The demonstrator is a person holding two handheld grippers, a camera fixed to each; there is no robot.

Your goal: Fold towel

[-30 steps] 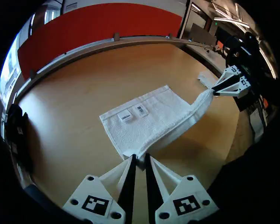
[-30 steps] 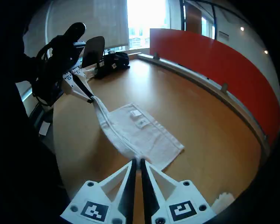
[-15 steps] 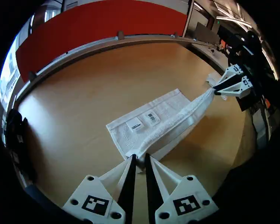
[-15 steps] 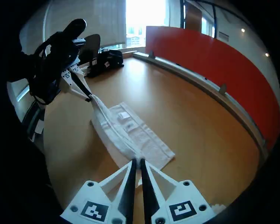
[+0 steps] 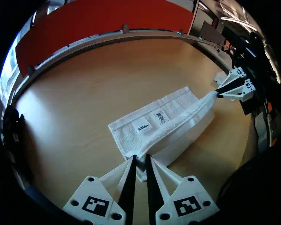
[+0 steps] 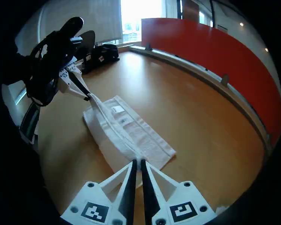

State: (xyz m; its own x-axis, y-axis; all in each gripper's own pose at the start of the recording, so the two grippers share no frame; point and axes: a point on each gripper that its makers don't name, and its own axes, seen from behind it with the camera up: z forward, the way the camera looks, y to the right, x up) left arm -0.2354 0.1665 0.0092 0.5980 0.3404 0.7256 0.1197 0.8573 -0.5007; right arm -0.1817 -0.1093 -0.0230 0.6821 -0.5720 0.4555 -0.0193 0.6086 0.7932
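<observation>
Here left gripper [image 5: 139,159] and right gripper [image 6: 137,162] fingers clamp the towel [image 5: 170,120] edge; right gripper view shows a bag [image 6: 103,56].

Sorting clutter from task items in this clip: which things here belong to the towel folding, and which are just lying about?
In the job:
towel, one long edge lifted
left claw, shut on one end of that edge
right claw, shut on the other end

Lying about:
black bag, at the far end of the table
red partition, along the table's edge
</observation>
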